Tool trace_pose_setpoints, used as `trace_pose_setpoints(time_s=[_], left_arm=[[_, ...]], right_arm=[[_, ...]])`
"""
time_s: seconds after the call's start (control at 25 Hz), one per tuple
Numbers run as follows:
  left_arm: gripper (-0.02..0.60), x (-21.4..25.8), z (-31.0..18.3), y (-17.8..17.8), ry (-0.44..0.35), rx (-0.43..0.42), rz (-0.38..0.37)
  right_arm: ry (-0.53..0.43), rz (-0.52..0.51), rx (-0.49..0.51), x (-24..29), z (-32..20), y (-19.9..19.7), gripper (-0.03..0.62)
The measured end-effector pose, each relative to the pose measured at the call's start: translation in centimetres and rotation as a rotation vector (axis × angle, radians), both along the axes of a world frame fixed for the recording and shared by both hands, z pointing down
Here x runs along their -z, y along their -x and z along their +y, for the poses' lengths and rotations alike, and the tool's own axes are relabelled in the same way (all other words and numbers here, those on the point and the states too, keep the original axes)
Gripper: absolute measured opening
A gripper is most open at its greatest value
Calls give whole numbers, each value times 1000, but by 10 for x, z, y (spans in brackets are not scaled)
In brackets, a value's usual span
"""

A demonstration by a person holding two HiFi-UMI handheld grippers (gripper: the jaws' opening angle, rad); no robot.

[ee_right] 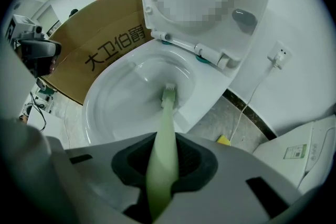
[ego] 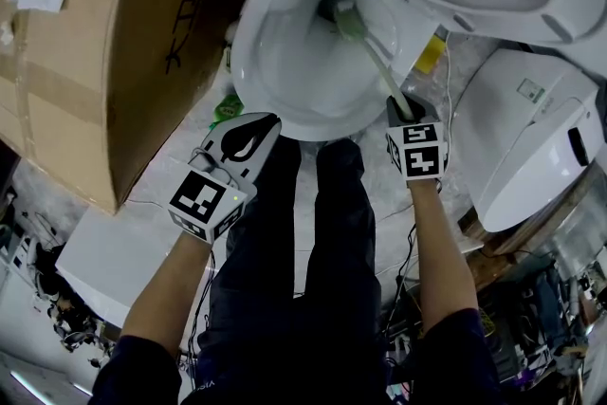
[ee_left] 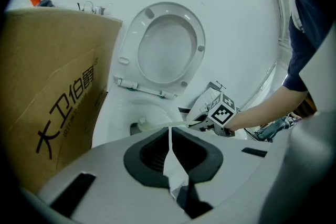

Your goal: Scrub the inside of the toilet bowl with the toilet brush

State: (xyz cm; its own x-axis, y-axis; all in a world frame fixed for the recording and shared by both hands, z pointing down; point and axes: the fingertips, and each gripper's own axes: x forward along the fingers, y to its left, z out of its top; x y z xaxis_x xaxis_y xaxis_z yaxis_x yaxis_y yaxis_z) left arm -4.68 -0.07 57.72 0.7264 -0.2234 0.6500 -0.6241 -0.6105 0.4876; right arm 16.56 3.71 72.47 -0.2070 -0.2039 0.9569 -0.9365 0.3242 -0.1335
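- Toilet brush (ego: 377,64) is reaching into the toilet bowl (ego: 248,62), head at the drain.
- Right gripper (ego: 399,106) is clamping its pale green handle.
- Left gripper (ego: 258,130) is hovering by the rim, jaws together, empty.

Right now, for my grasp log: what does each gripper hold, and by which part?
The right gripper grips the toilet brush by its pale green handle, head in the toilet bowl. The left gripper holds nothing, jaws together.
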Motion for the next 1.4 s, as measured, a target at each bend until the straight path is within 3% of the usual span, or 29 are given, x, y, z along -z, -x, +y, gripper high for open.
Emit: trace_pose_setpoints(time_s=[0.4,0.8,1.4], left_arm=[[43,4,13,10,-10,-13,11],[41,8,21,35,-9,30,18],[42,8,15,58,-6,70,16]], right_arm=[[33,-3,38,5,31,16,64],[78,-28,86,7,58,55,64],[10,-48,104,21,15,84,64]])
